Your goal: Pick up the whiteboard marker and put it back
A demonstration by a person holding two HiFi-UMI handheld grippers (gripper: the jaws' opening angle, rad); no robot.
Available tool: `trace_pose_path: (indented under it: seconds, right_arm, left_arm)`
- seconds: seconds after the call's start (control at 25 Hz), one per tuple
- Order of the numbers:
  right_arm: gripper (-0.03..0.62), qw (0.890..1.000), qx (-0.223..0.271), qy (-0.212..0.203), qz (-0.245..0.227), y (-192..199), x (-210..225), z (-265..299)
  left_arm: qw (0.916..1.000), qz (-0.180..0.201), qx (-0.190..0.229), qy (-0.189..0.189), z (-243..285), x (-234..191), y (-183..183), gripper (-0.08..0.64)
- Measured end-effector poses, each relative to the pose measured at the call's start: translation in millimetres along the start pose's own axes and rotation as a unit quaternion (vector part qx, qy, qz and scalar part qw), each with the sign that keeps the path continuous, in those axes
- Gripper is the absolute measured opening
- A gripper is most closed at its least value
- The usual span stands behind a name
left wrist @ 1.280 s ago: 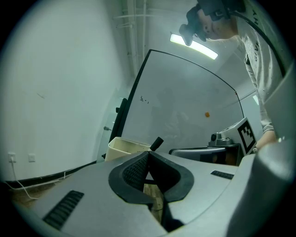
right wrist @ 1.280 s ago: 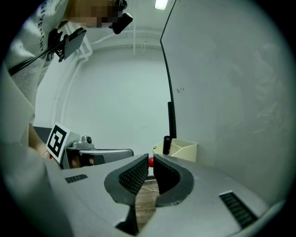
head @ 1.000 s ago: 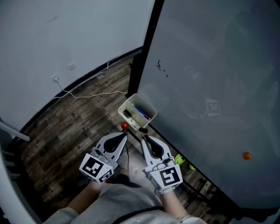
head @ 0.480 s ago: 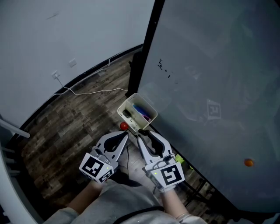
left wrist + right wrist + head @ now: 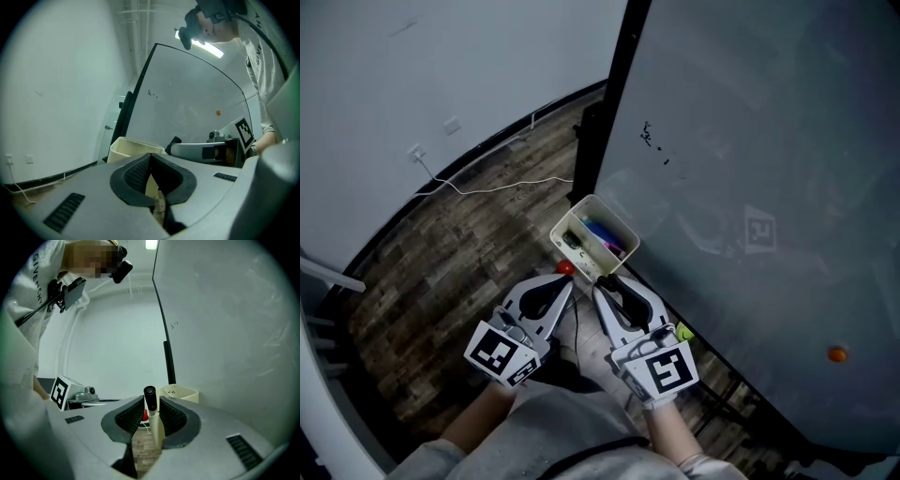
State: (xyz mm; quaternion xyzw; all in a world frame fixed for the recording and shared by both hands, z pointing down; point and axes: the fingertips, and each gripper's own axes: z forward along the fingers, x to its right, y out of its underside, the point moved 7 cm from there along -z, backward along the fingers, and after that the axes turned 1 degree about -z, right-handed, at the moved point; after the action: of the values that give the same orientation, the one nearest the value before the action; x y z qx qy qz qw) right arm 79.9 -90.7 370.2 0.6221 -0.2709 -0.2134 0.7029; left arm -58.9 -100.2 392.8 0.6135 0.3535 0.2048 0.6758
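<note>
Two grippers [image 5: 567,283] [image 5: 602,289], one gripped whiteboard marker [image 5: 150,400], one cream box [image 5: 566,221], one whiteboard [image 5: 750,141].

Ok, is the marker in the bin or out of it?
Out. The marker is clamped between the jaws of the right gripper, black cap showing above them, with the cream bin beyond it.

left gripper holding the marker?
No. In the left gripper view the left gripper's jaws meet with nothing between them; the marker is clamped in the right gripper.

The whiteboard [image 5: 769,141] looks glossy, the floor [image 5: 441,272] rough wood-grain, the cream bin [image 5: 570,217] smooth, probably plastic.
</note>
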Motion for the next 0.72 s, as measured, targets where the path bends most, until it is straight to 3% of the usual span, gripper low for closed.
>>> trace_pose_path:
  seconds: [0.32, 0.72]
  right_arm:
    - [0.107, 1.0, 0.004, -0.002, 0.017, 1.3, 3.5, -0.8]
    - [0.08, 1.0, 0.004, -0.007, 0.003, 1.1, 3.5, 4.4]
  left_arm:
    - [0.9998, -0.003, -0.008, 0.015, 6.3, -4.4, -2.0, 0.015]
    - [0.9995, -0.005, -0.017, 0.027, 10.4, -11.1, -2.8, 0.015]
